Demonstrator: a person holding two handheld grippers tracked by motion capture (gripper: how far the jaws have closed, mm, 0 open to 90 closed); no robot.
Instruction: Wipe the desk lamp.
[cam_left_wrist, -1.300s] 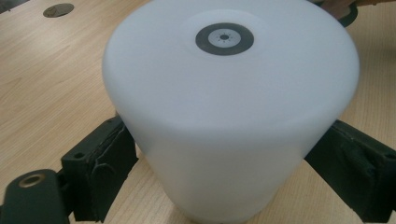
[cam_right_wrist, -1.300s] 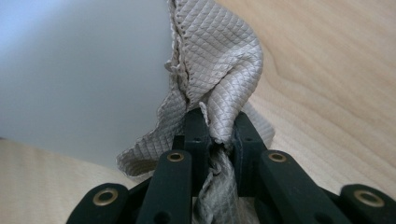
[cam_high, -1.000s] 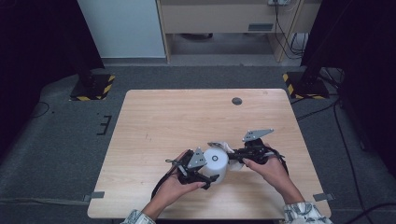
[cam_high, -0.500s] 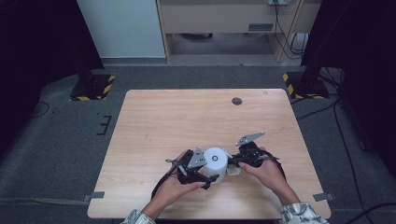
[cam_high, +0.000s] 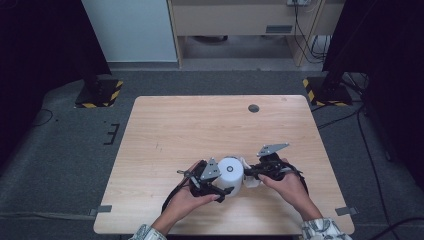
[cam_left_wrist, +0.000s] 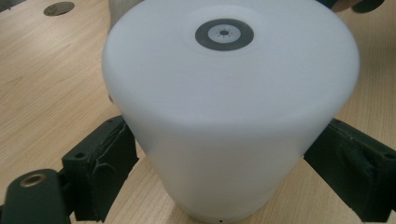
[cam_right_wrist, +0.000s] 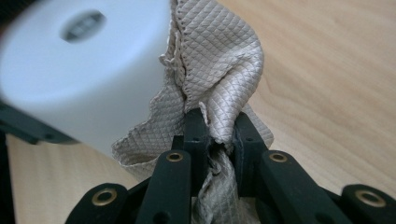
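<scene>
A white, slightly tapered cylinder (cam_high: 230, 170) with a small dark ring on its top stands on the wooden table (cam_high: 200, 130) near the front edge. My left gripper (cam_high: 222, 178) is shut on it, its black pads (cam_left_wrist: 105, 158) pressing the cylinder (cam_left_wrist: 229, 107) from both sides. My right gripper (cam_high: 255, 175) is shut on a bunched beige quilted cloth (cam_right_wrist: 215, 60). The cloth (cam_high: 248, 172) lies against the right side of the cylinder (cam_right_wrist: 84, 65). The right gripper (cam_right_wrist: 219, 135) pinches the cloth's fold tightly.
A small dark round disc (cam_high: 253, 108) sits in the tabletop near the far edge. Black stands with yellow-and-black striped bases (cam_high: 100, 94) (cam_high: 325, 90) flank the table on the floor. Cables (cam_high: 350, 120) trail at the right.
The right gripper with the cloth has shifted slightly beside the cylinder. The left gripper and the cylinder have stayed in place.
</scene>
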